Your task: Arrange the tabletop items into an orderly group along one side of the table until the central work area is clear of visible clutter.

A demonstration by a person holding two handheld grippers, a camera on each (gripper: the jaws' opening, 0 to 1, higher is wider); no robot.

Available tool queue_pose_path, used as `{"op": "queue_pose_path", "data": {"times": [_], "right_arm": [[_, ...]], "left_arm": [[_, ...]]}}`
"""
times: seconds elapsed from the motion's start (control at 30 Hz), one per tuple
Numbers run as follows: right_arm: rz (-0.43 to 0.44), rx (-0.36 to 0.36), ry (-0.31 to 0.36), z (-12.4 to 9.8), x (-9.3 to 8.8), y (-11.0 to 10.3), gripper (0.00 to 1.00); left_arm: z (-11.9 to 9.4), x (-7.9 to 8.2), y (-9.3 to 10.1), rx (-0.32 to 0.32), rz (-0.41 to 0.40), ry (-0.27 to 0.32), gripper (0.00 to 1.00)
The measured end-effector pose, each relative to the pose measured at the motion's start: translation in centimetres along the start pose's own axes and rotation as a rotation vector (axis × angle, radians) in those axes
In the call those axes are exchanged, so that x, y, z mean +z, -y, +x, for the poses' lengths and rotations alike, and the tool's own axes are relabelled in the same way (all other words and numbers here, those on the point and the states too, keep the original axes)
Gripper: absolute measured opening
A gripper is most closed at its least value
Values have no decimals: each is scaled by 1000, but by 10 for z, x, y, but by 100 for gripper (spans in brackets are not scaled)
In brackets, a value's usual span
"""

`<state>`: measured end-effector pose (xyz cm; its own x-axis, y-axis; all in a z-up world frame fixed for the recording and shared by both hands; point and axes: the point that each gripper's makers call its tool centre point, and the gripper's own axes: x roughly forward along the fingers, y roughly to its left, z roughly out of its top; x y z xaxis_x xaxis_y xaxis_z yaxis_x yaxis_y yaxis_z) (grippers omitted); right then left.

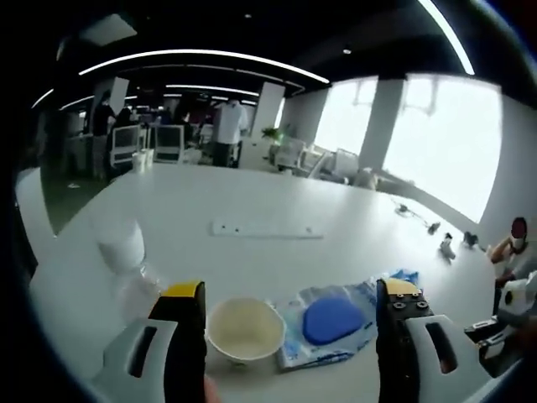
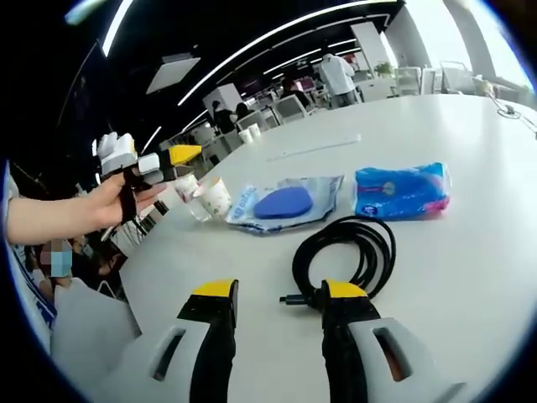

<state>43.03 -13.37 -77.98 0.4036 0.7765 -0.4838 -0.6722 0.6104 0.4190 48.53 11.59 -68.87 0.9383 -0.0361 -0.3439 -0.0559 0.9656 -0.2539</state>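
No text, label, brand or number can be read in either view. The blue tissue pack carries printing in the right gripper view, but it is too small and blurred to make out. The clear bag with the blue pad shows faint blue print along its edges in the left gripper view, likewise illegible. The paper cup shows no lettering.
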Motion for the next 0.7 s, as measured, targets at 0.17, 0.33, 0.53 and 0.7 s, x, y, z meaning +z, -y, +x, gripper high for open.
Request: {"op": "queue_pose_path", "data": {"times": [0.17, 0.33, 0.53, 0.7], "right_arm": [[-5, 4, 13, 0, 6, -2, 37], [-8, 7, 23, -1, 9, -2, 37], [-4, 4, 35, -3, 12, -3, 37], [0, -1, 47, -6, 14, 0, 37]], "left_arm": [[-7, 8, 6, -14, 9, 29, 80], [-14, 12, 13, -17, 1, 43, 81], [-15, 3, 31, -46, 23, 27, 81], [-14, -1, 45, -65, 26, 18, 80]]}}
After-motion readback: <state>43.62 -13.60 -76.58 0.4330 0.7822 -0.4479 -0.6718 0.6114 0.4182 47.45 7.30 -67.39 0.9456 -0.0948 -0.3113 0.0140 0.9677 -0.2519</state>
